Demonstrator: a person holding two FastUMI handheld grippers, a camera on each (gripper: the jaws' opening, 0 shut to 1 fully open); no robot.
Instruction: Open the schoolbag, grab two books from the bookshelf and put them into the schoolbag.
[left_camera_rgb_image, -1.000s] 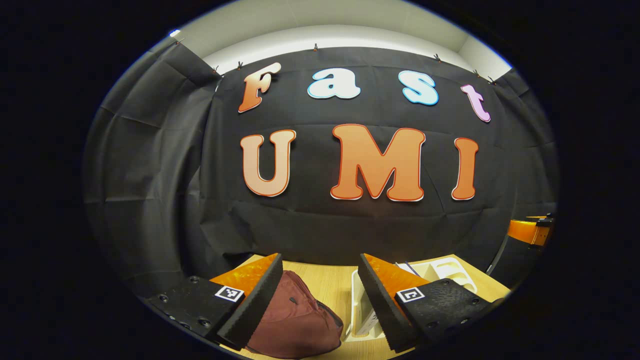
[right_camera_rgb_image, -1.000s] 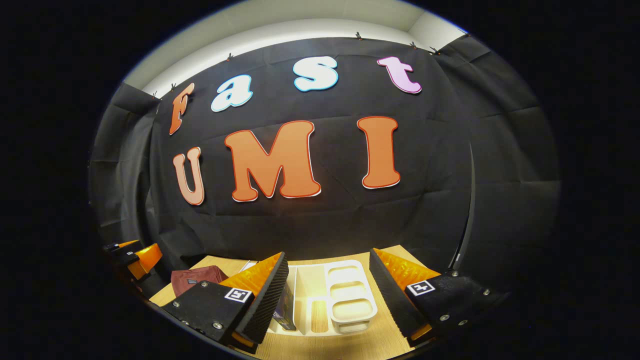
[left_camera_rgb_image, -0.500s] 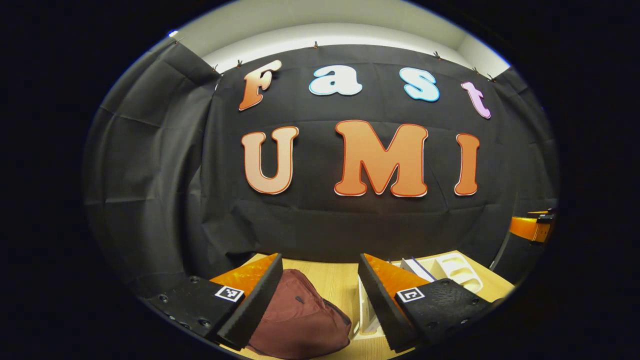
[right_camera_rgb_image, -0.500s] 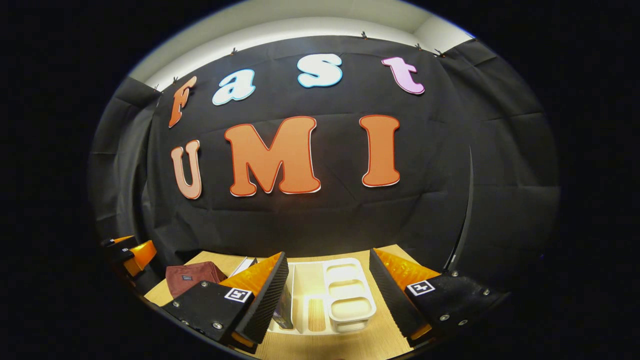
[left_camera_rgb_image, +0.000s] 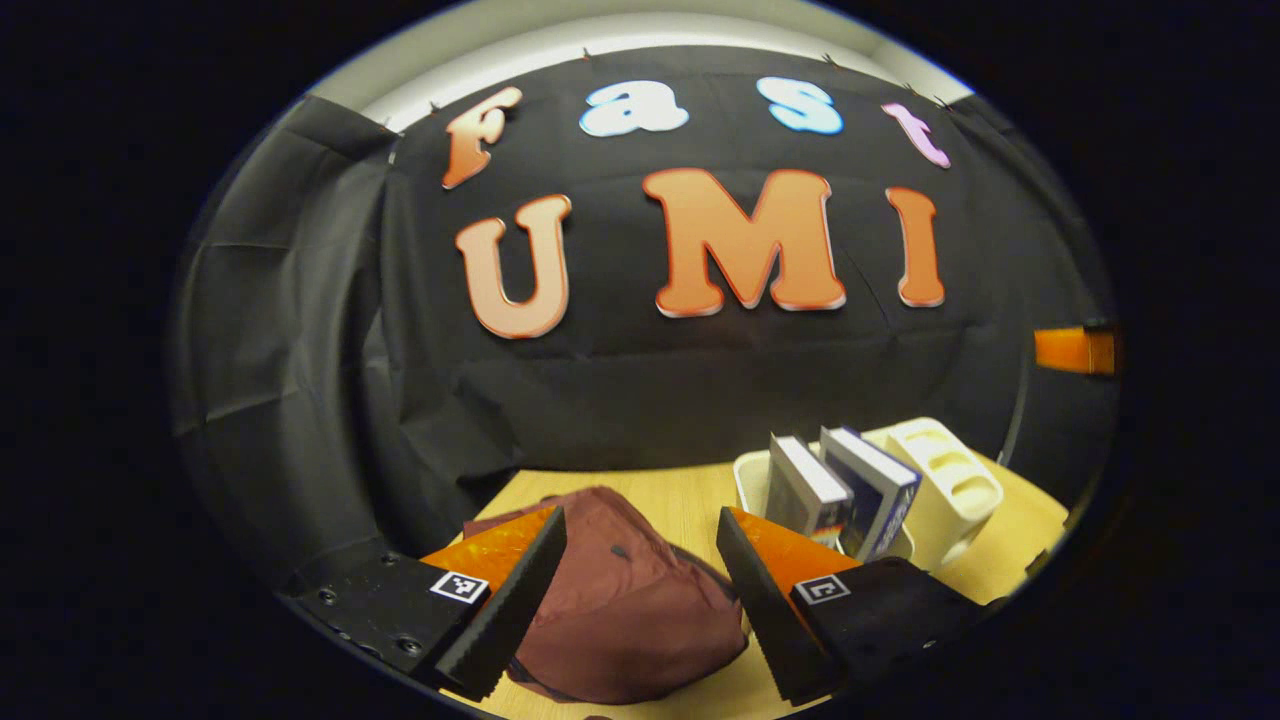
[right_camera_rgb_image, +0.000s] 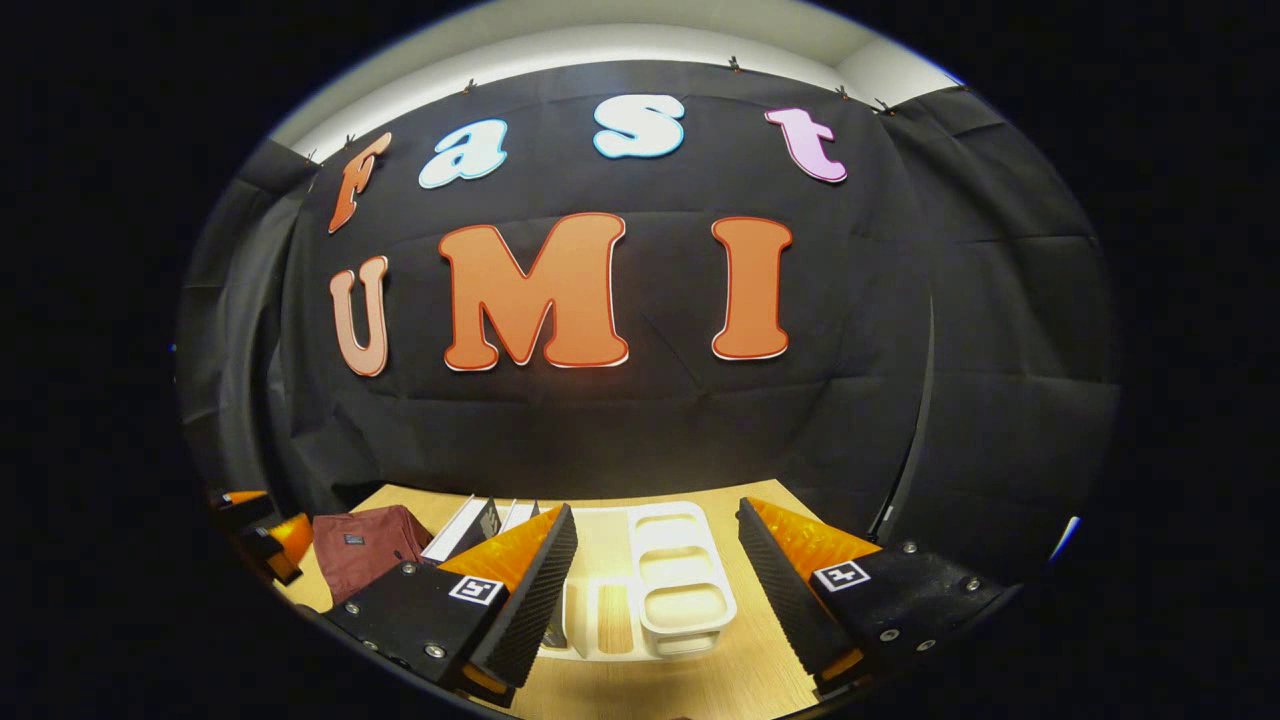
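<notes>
In the left gripper view, the left gripper (left_camera_rgb_image: 640, 590) is held above the table (left_camera_rgb_image: 700, 500) w/ jaws apart, nothing clamped between them. A maroon schoolbag (left_camera_rgb_image: 630, 600) is seen lying on the table directly ahead of and between the jaws; its opening can't be judged. To its right, two books (left_camera_rgb_image: 845, 490) are stood leaning in a white bookshelf (left_camera_rgb_image: 950, 490), just beside the bag. The right gripper (right_camera_rgb_image: 655, 590) is seen in the right gripper view, jaws also apart and empty, w/ the bookshelf's white compartments framed between them. The bag is seen at far left in that view, near the books.
</notes>
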